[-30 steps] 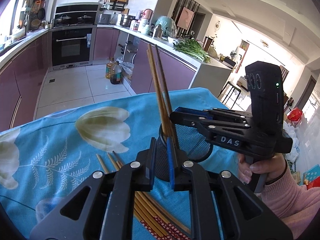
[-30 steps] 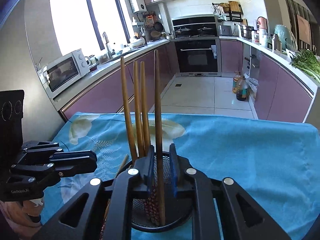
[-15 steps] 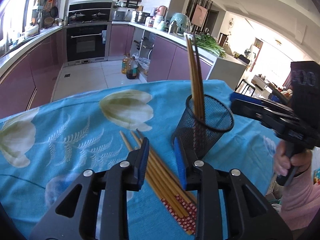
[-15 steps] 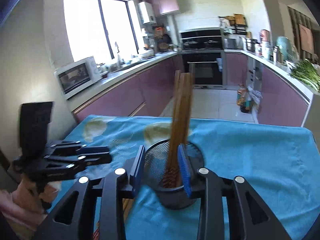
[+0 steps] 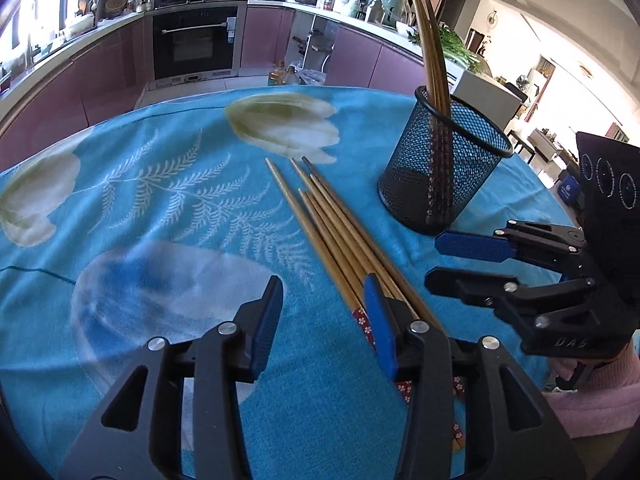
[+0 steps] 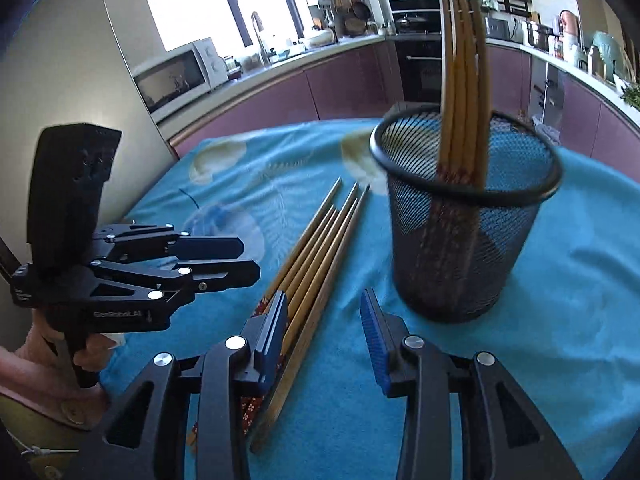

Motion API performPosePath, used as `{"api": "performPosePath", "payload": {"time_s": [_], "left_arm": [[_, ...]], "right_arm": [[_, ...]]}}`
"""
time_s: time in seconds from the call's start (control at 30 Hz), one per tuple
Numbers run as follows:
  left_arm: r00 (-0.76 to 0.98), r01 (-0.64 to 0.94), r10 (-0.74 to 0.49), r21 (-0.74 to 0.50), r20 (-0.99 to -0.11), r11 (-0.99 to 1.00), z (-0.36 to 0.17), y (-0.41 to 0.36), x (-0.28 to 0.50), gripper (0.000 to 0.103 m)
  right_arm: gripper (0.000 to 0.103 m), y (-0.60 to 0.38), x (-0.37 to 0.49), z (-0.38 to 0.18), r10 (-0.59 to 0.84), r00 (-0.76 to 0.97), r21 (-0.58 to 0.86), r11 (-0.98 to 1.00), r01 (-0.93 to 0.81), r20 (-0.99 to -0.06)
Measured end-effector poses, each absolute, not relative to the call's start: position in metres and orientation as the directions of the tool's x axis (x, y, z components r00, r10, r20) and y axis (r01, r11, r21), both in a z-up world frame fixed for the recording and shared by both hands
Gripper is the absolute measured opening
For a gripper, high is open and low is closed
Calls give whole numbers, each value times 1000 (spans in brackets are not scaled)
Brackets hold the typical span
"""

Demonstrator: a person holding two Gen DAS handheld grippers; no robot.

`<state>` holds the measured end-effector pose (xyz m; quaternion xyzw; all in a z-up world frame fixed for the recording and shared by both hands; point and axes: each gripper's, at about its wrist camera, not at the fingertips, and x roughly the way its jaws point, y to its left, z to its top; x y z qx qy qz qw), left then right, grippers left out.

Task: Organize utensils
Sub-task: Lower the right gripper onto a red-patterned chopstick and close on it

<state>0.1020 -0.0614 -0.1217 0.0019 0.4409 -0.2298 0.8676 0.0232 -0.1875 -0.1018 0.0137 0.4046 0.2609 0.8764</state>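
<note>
Both grippers dropped away from the mesh cup (image 5: 444, 168), its chopsticks (image 5: 430, 44) upright; left gripper (image 5: 320, 320) opening, right gripper (image 6: 324, 332) open, both empty above the loose chopsticks (image 5: 340, 232) on the blue tablecloth (image 5: 160, 200), kitchen behind.

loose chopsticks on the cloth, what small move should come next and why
Probably lower the left hand-held gripper, whose jaws are opening and empty, onto the loose chopsticks and close on one. Several still lie flat beside the mesh holder, which already has a few standing in it.

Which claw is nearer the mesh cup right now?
Right. The right claw sits just before the mesh cup; the left claw, opening, stays farther back over the loose chopsticks.
</note>
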Motion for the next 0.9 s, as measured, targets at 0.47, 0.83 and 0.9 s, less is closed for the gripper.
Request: {"api": "performPosePath", "payload": {"time_s": [0.47,0.83,0.9], "left_arm": [[510,397,-340,-135,-790,908,-132,-76,104,45],[514,396,-313,-102,-798,912,-134,-76,104,38],[514,396,-303,-91,-803,914,-134,-76,103,36]], "right_arm": [[28,-181,24,-116,432,529,220,882,-418,-730],[27,-181,24,-115,408,538,195,892,-408,-737],[27,-183,24,-115,399,542,190,896,-401,-740]]}}
